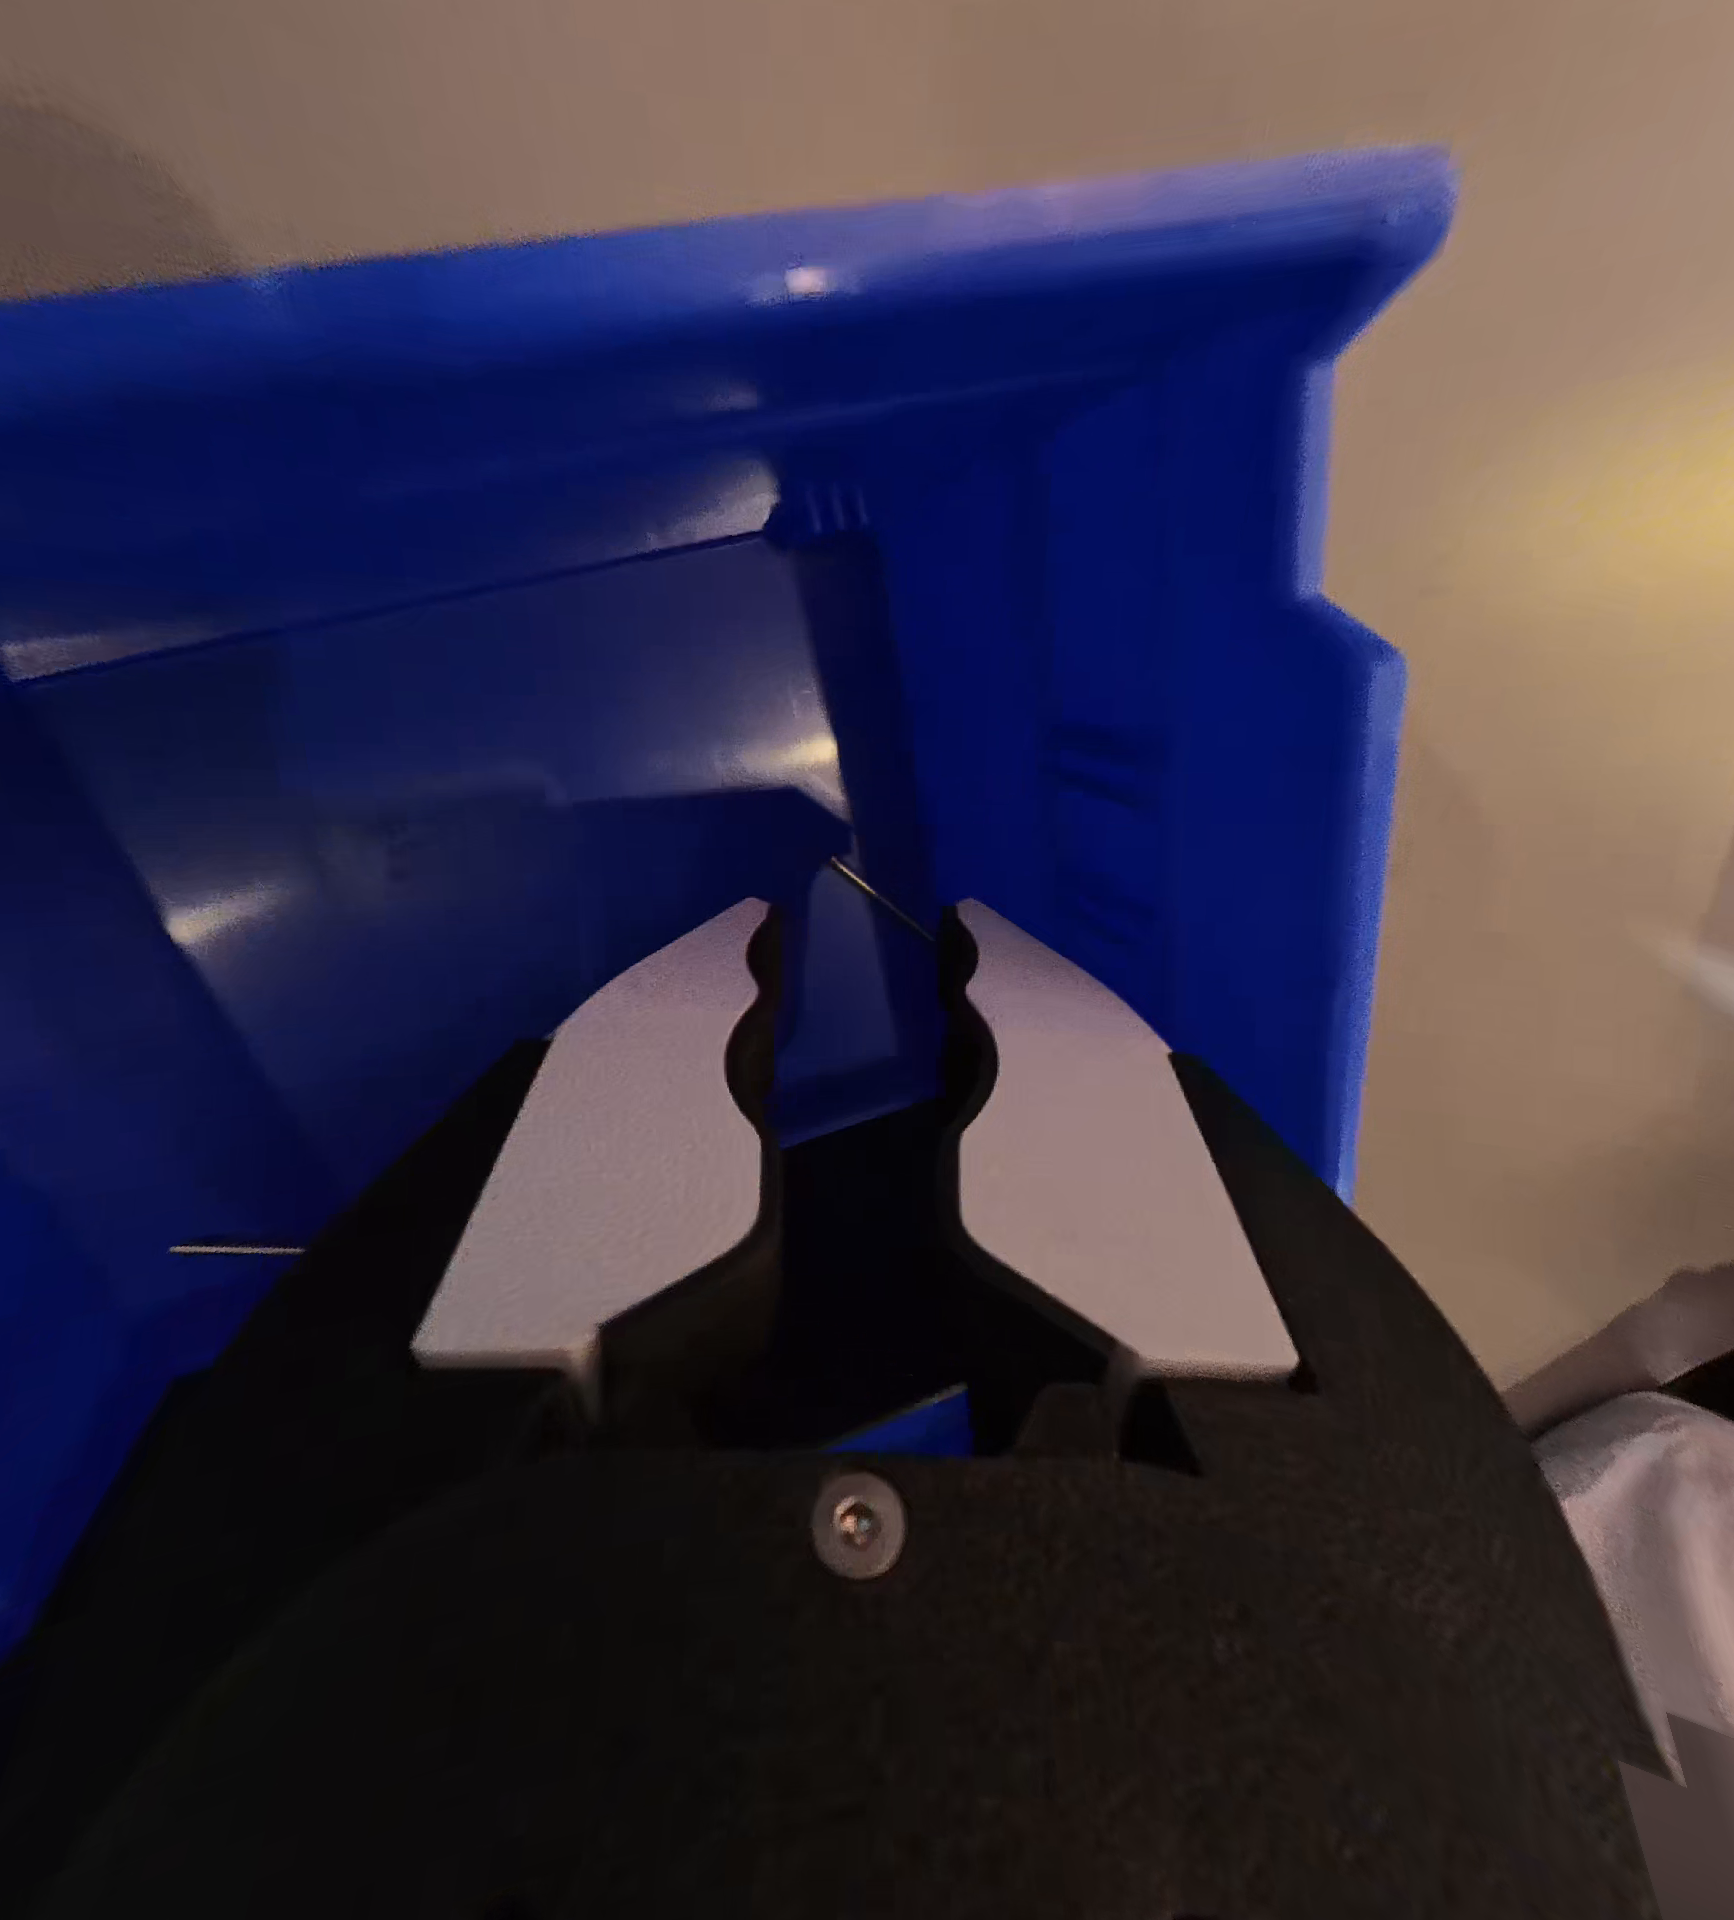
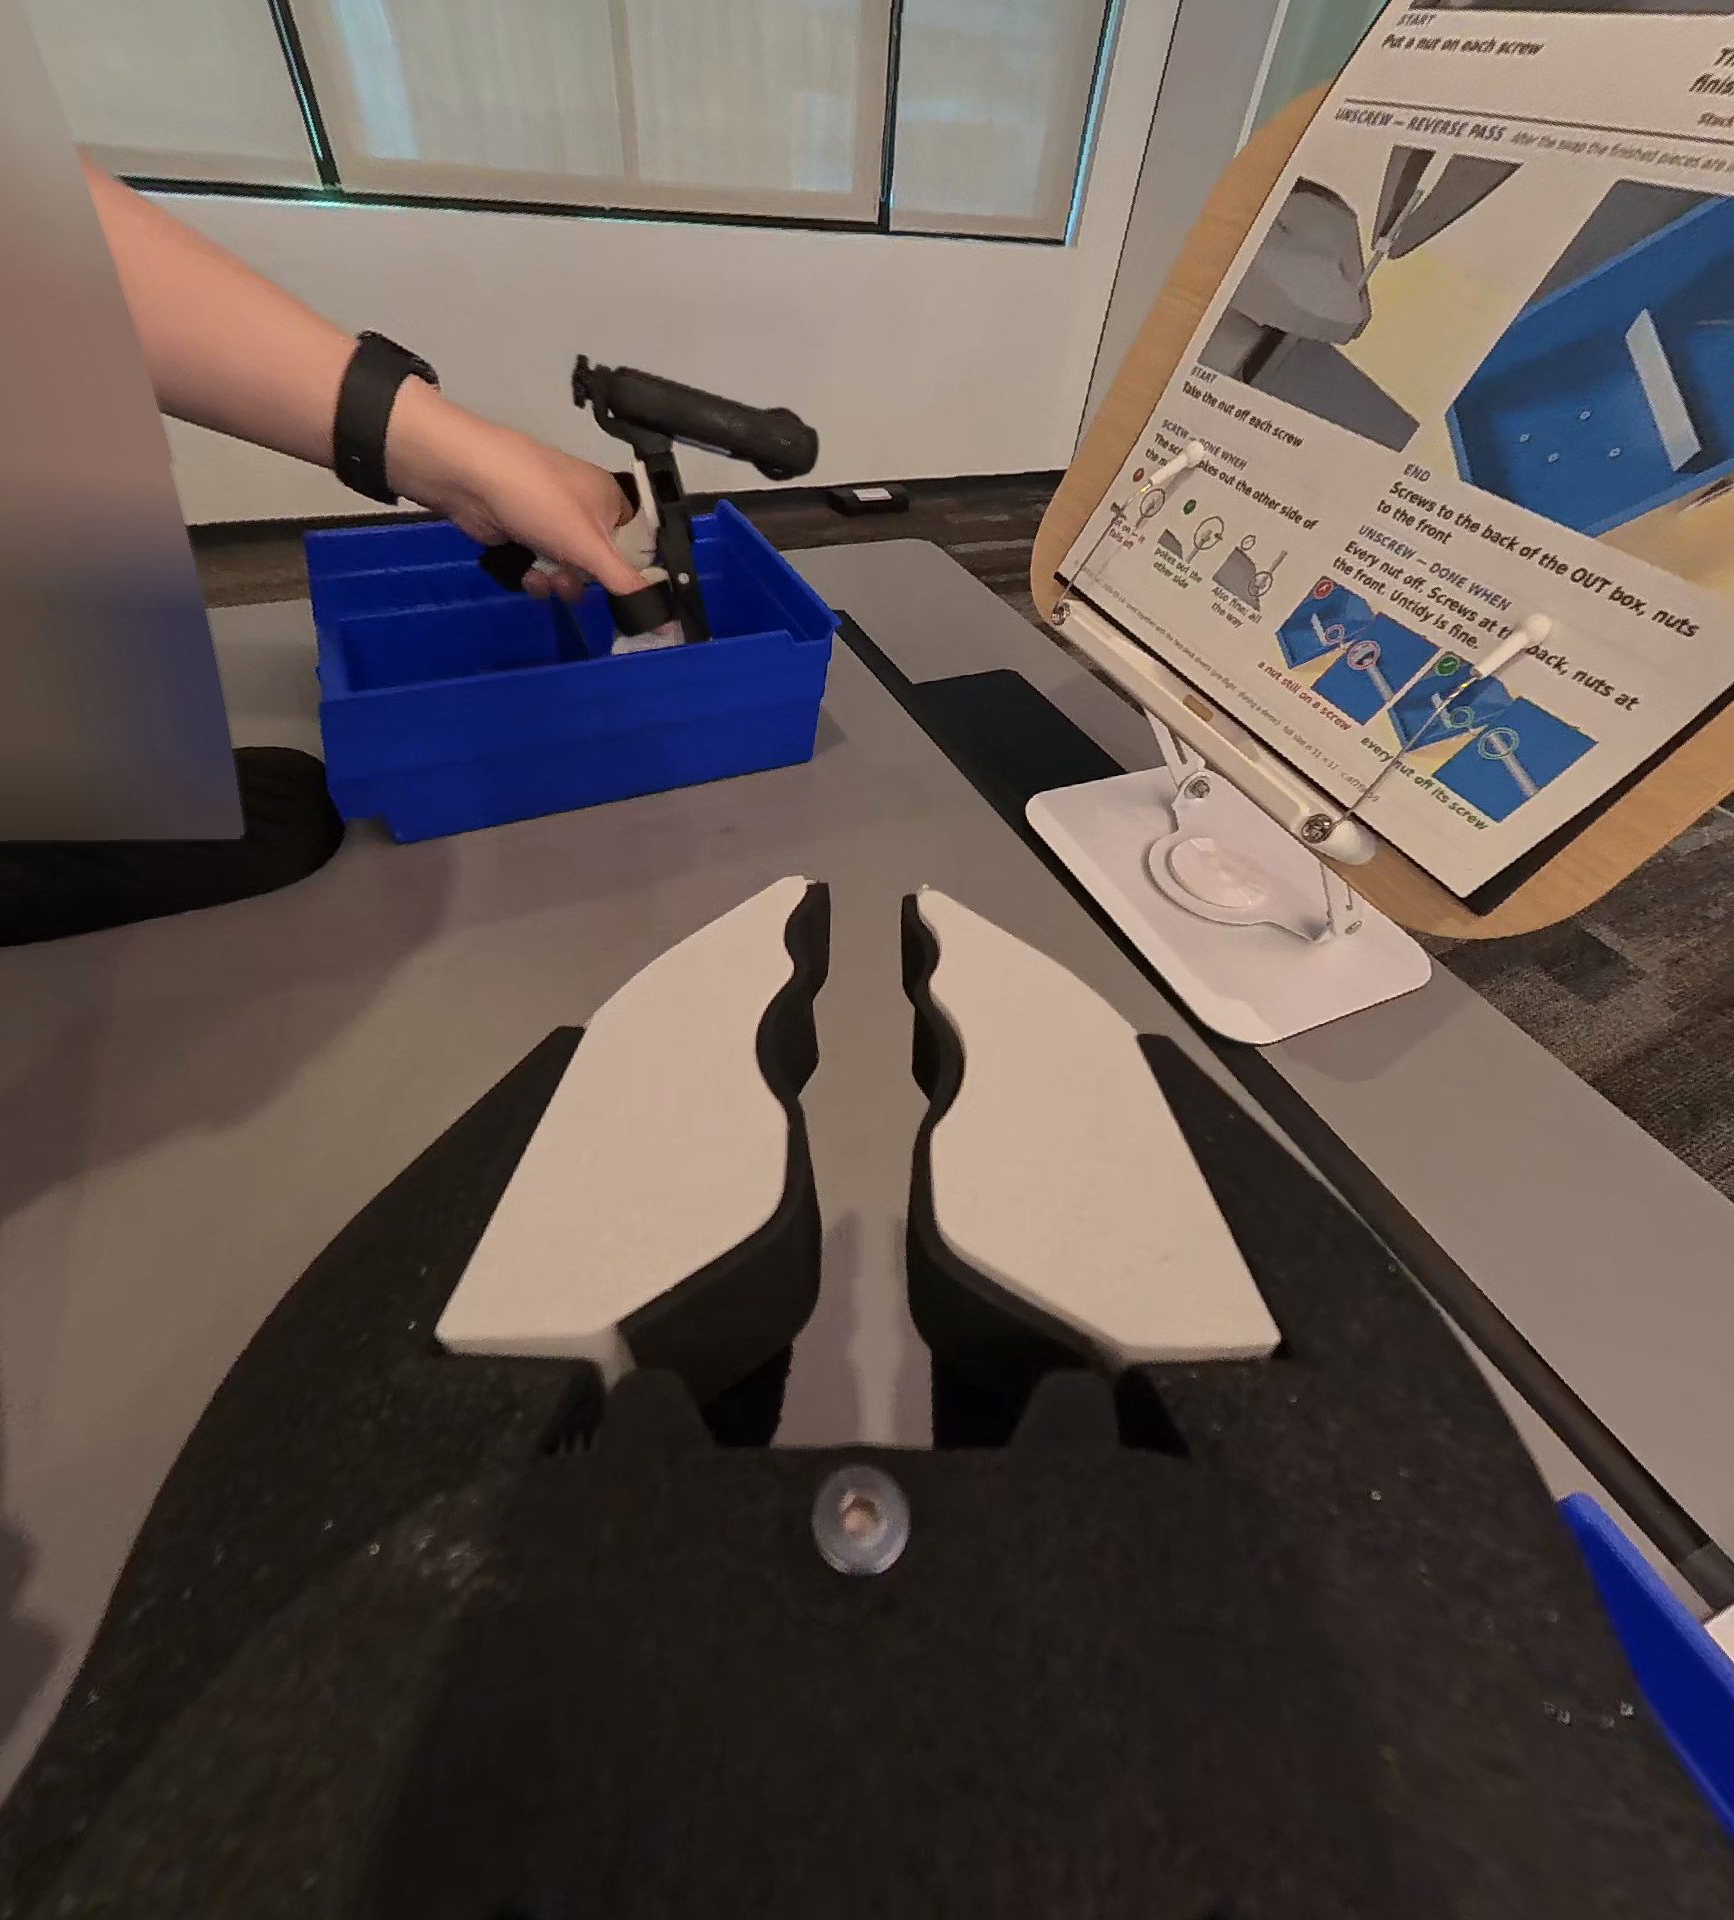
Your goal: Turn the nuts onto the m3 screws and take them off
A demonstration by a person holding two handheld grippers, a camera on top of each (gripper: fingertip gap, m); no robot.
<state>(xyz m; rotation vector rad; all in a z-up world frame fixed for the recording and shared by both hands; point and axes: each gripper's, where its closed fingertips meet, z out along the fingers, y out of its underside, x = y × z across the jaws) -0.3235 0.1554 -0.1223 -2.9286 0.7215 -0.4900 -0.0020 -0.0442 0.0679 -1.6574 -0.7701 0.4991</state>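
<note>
Blue bin (image 1: 551, 436) surrounds the parted left tongs (image 1: 858, 920).

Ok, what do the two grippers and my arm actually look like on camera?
Both grippers are alike: the right gripper and left gripper have pale grey fingers with wavy black inner pads on a rough black body with one central screw. The left one carries a black handle. The arm is bare, with a black wristband.
</note>
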